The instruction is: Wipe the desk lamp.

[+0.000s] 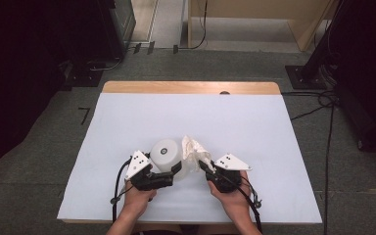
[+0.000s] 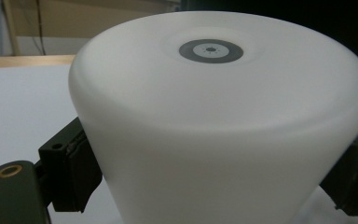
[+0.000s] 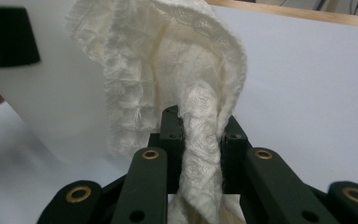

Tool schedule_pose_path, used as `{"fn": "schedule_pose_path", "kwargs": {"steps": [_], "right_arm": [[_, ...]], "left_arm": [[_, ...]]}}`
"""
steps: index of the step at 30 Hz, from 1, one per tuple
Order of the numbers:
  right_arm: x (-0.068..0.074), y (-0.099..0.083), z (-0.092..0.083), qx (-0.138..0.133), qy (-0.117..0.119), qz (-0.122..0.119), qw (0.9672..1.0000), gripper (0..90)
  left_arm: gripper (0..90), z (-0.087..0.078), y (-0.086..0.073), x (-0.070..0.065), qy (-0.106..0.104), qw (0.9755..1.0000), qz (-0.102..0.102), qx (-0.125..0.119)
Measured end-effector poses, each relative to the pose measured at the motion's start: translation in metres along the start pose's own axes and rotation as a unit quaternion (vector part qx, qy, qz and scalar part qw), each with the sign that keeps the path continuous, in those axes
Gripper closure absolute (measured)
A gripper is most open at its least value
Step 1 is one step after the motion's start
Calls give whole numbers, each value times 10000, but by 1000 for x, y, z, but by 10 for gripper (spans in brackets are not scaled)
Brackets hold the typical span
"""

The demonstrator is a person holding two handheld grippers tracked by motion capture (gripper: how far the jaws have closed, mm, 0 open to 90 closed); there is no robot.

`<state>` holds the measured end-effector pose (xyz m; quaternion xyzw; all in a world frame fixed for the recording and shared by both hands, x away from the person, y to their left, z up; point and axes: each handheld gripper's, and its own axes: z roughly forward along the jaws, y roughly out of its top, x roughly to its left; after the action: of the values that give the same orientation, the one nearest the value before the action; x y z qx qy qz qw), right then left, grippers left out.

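White-covered table (image 1: 127,122), floor cables (image 1: 323,100)

We have open table (image 1: 186,117) ahead and to both sides; only the white cup (image 1: 165,152) and crumpled cloth (image 1: 194,149) block the near middle.

The white cup's (image 2: 223,135) base runs off the bottom edge of the left gripper view, its near rim is blurred, and the cloth's (image 3: 168,70) lower end hides behind the right gripper's (image 3: 200,140) jaws.
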<state>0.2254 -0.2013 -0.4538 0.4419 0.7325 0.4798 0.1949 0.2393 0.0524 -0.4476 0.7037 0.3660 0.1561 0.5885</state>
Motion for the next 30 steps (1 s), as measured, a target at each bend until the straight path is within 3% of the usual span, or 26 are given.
{"fn": "schedule_pose_path", "kwargs": {"steps": [7,15,17,22,27,30], "right_arm": [[9,7,-3,-54,224,103,9997,769],[10,23,-19,-438,310,206,9983,770],[10,25,-21,-477,301,171,9983,770],[12,17,-13,-267,335,156,9990,771],[16,7,-3,-4,365,58,9993,771],[18,4,2,116,395,44,9991,771]], "left_arm": [[87,5,-1,-8,-249,9995,153,137],[87,12,-5,-18,-404,9975,376,450],[87,11,-5,-18,-436,9975,365,424],[87,5,2,-11,-456,9981,316,270],[88,-3,13,5,-375,9993,21,10],[88,-5,12,10,-357,9994,-30,-4]]}}
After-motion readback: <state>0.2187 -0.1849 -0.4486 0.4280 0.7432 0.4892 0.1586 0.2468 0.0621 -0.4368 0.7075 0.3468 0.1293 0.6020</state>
